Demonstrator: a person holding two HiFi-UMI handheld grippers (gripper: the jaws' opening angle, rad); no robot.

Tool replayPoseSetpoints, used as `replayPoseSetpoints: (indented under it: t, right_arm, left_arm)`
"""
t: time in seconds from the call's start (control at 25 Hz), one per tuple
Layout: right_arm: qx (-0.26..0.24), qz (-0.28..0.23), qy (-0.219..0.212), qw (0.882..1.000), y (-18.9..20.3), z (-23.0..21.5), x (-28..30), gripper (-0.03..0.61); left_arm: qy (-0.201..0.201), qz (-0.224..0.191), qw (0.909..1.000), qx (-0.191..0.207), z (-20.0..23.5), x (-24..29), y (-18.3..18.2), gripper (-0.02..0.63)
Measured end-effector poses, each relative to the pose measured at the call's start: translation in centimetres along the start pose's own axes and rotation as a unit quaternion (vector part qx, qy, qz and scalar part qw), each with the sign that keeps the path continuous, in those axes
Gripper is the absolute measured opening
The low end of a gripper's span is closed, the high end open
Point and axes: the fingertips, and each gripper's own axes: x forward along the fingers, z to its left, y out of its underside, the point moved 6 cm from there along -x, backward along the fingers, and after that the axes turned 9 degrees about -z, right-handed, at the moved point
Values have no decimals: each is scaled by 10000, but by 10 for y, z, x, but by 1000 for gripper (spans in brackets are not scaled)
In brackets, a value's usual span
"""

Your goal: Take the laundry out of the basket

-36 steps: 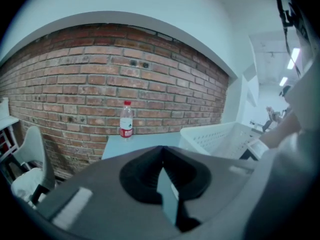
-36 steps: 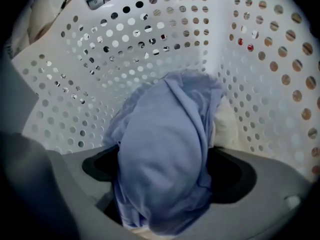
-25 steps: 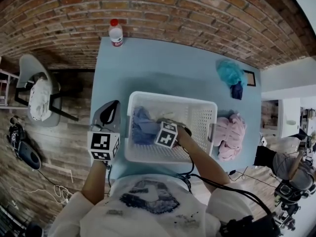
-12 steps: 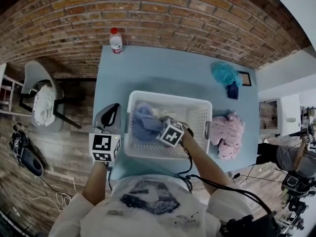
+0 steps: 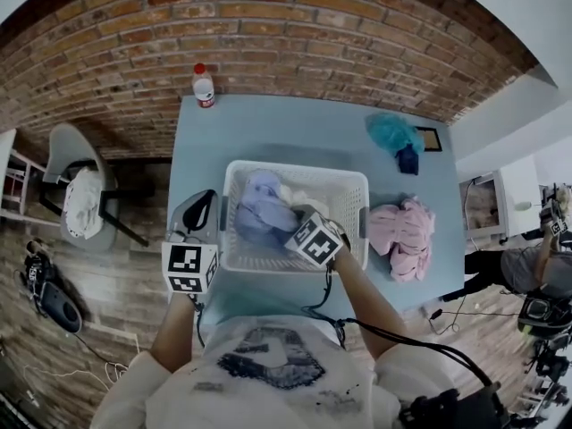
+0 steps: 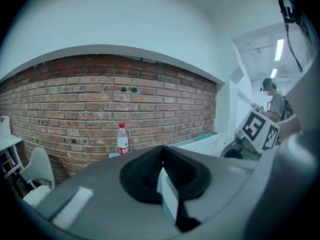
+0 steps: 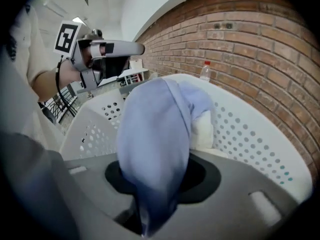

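A white perforated laundry basket (image 5: 353, 206) stands on the light blue table (image 5: 286, 137). My right gripper (image 5: 293, 227) is over the basket, shut on a lavender-blue garment (image 5: 262, 211) that hangs bunched from it above the basket floor. Its jaws have just been closing, with the cloth between them. In the right gripper view the garment (image 7: 157, 134) drapes over the right gripper (image 7: 152, 196) and hides the fingertips. A white cloth (image 7: 202, 129) lies behind it in the basket. My left gripper (image 5: 200, 211) hovers beside the basket's left wall; in its own view the left gripper (image 6: 162, 168) is shut and empty.
A water bottle (image 5: 204, 85) stands at the table's far left edge by the brick wall. A teal cloth (image 5: 393, 134) and a pink pile (image 5: 402, 235) lie to the right of the basket. A chair (image 5: 80, 195) stands left of the table, and a person (image 5: 545, 275) is at the far right.
My right gripper has risen, and the lavender-blue garment has come up with it from the basket floor. My left gripper has lifted a little beside the basket.
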Motion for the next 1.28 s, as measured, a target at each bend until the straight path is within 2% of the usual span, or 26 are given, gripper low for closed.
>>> replayPoseSetpoints:
  t: [0.16,0.36,0.64,0.96,1.12,1.28]
  right_arm:
    - [274,-387,295,9984,-3,5,-23,160]
    - [364,-789,626,9943,-5,11,-48,160]
    - [713,-1399,1092,9815,-15,19,-92,159]
    - [1198,-2294,1871,9476,-25,19,-147,159]
    - [1409,-2734,2200,9257,-31,17,-174,160]
    - [1429,-3026,2497,9087,-39,16,-200,159]
  left_arm:
    - [62,-94,9999,61,-16,-11,-8,-9]
    - [112,-127,9998,143,-32,-28,-11,-9]
    - [205,-201,9994,214,-52,-38,-17,-9]
    - [353,-290,9987,241,-70,-39,-25,-9]
    - [427,-382,9980,280,-77,-37,-33,-9]
    - [494,-519,9968,339,-84,-32,-46,-9]
